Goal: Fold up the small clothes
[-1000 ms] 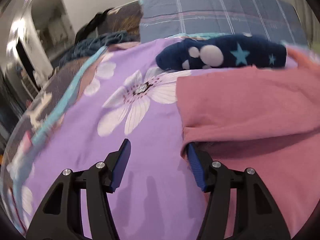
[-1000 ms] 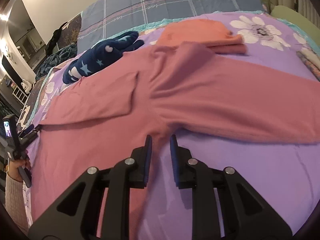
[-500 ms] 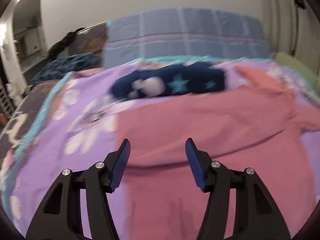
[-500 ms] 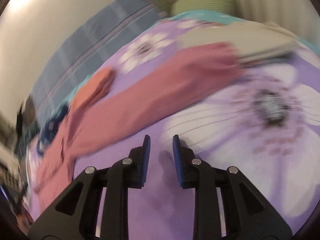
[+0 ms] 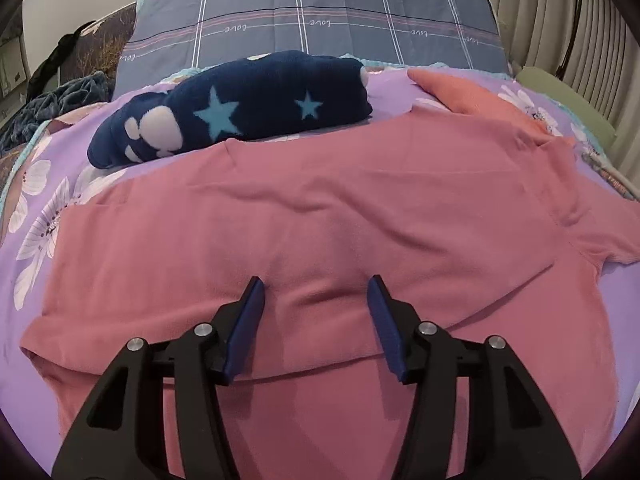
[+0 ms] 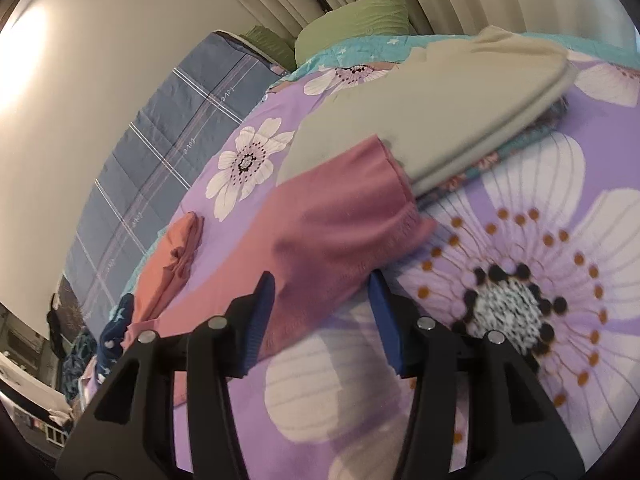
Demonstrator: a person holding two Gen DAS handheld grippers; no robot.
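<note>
A pink long-sleeved top [image 5: 320,216] lies spread on the purple flowered bedspread [image 5: 36,216]. One sleeve is folded across its body. My left gripper [image 5: 316,292] is open and hovers just over the folded sleeve's lower edge. In the right wrist view my right gripper [image 6: 322,292] is open, with the jaws on either side of the other pink sleeve [image 6: 336,220] near its cuff. The cuff end rests against a folded beige garment [image 6: 432,104].
A folded navy fleece with stars [image 5: 240,108] and an orange garment [image 5: 468,96] lie beyond the top. A grey-blue plaid quilt [image 5: 312,12] stands at the head of the bed. Green pillows [image 6: 352,28] lie by the curtain.
My left gripper swung right from the top's left edge to over its middle. My right gripper left the armpit area, travelled out along the sleeve to the cuff and opened.
</note>
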